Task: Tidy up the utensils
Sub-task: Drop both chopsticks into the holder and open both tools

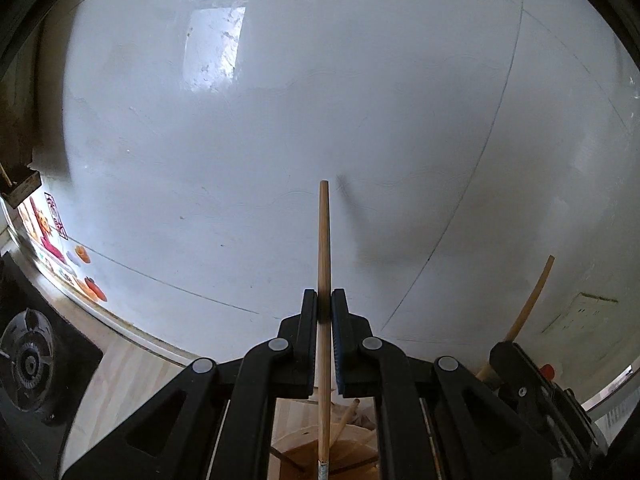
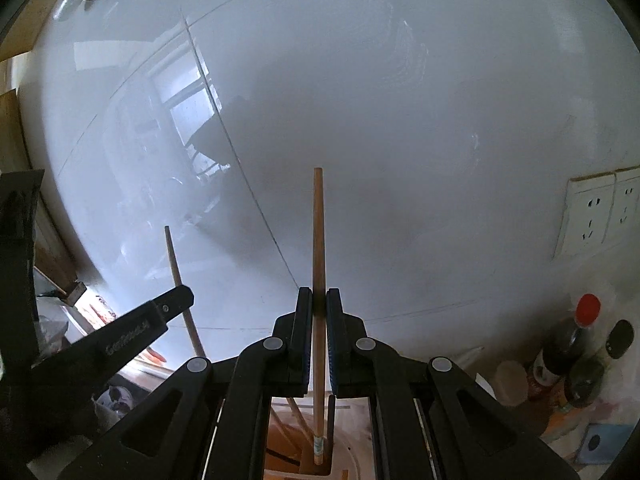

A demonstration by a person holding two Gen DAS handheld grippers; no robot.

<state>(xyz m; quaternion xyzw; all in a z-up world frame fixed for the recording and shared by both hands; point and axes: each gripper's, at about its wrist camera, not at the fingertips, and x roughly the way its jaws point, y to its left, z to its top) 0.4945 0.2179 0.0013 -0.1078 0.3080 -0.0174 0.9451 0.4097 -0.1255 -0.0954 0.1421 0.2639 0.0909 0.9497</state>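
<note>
A glossy white tiled wall (image 1: 280, 120) fills most of both wrist views, its thin dark grout lines curving across it and a window reflected in the sheen. Below it runs a pale wooden countertop (image 1: 120, 376), with a black gas hob burner (image 1: 26, 360) at the far left of the left wrist view. In the right wrist view a white double wall socket (image 2: 596, 212) sits on the wall at right, above a cluster of dark sauce bottles (image 2: 568, 352) (one has a red cap).

The black left gripper (image 1: 324, 304) has its jaws clamped tight on a long slender wooden chopstick (image 1: 324, 240), which stands nearly upright between the pads, its upper end rising against the wall and its lower end reaching down toward a round wooden holder (image 1: 320, 452) seen between the gripper's arms. The black right gripper (image 2: 319, 302) likewise pinches a second wooden chopstick (image 2: 318, 232), upright, its lower tip down in a light wooden utensil holder (image 2: 352, 452) where other sticks lean.

Each gripper shows at the edge of the other's view, well apart, each with its stick poking upward.
</note>
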